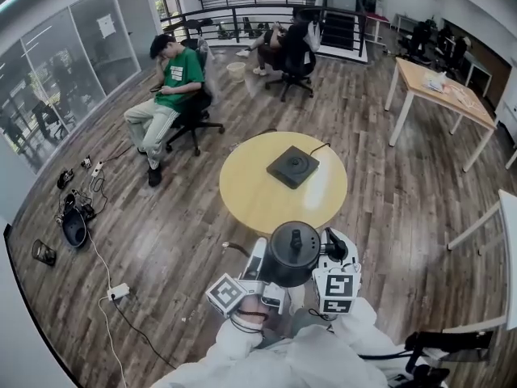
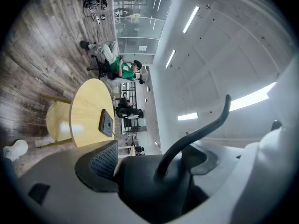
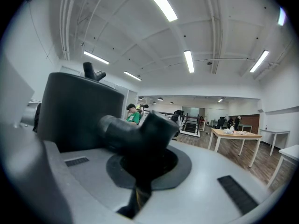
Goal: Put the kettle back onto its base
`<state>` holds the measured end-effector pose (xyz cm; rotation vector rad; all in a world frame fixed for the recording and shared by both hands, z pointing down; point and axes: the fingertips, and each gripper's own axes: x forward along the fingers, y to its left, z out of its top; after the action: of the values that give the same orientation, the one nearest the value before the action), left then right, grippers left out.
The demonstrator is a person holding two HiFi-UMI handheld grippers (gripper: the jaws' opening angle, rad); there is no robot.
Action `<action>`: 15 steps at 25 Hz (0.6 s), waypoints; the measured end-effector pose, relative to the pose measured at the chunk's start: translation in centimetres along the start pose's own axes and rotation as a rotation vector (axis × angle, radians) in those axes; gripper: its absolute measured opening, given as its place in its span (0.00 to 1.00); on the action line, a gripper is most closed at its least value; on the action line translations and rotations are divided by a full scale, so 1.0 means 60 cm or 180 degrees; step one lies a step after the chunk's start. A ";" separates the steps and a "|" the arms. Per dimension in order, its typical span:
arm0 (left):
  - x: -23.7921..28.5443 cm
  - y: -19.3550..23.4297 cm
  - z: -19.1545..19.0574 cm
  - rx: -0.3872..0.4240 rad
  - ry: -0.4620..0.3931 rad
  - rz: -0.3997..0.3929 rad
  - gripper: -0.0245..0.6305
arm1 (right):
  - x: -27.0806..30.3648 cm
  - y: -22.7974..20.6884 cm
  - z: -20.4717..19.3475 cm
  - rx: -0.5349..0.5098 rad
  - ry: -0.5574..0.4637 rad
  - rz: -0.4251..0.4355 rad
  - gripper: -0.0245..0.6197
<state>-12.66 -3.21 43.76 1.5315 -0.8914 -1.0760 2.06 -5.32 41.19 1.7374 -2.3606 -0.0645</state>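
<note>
Left gripper (image 1: 257, 267): closed on the kettle (image 1: 292, 253); in the left gripper view its ribbed dark pad (image 2: 103, 160) presses against the black body.
Right gripper (image 1: 329, 253): clamped on the kettle's stubby black handle, jaws drawn in against it.
Marker cubes: white cubes with black squares, one on each gripper, on the side facing away from the round table (image 1: 242, 204).
Kettle: held in the air between both grippers, upright with its knob up, just off the table's near edge and not touching it.
Base (image 1: 292, 166): flat, dark and square with a round centre, lying near the table's middle, well apart from the kettle; a thin cord runs from it toward the table's far right edge.
Table top: round, smooth pale yellow wood with a patch of glare right of the base.
Floor (image 1: 178, 233): dark, streaky wood planks all around the table.
Beyond the table, far left: a person in a green top (image 1: 178, 75) seated on a black office chair (image 1: 198, 115).
Right of the table: a rectangular wood-topped desk (image 1: 440, 91) on white legs, well apart.
Left of the table: a white power strip (image 1: 119, 292) and loose cables on the planks.
Gripper shells: smooth, matte grey plastic.
</note>
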 end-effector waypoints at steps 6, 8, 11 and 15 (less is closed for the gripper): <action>0.081 0.020 0.022 0.0053 -0.0046 -0.0035 0.67 | 0.083 -0.033 0.006 -0.0011 -0.0061 0.0025 0.05; 0.114 0.026 0.027 0.0064 -0.0048 -0.0031 0.67 | 0.113 -0.050 0.010 -0.0006 -0.0070 0.0028 0.05; 0.163 0.039 0.040 0.0088 -0.0050 -0.0001 0.67 | 0.163 -0.071 0.015 0.0010 -0.0067 0.0048 0.05; 0.229 0.048 0.054 0.0060 -0.0068 0.0003 0.67 | 0.225 -0.099 0.020 0.0014 -0.0055 0.0052 0.05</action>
<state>-11.25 -17.55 43.71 1.5376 -0.9191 -1.0879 3.57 -20.04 40.99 1.7261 -2.3887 -0.0723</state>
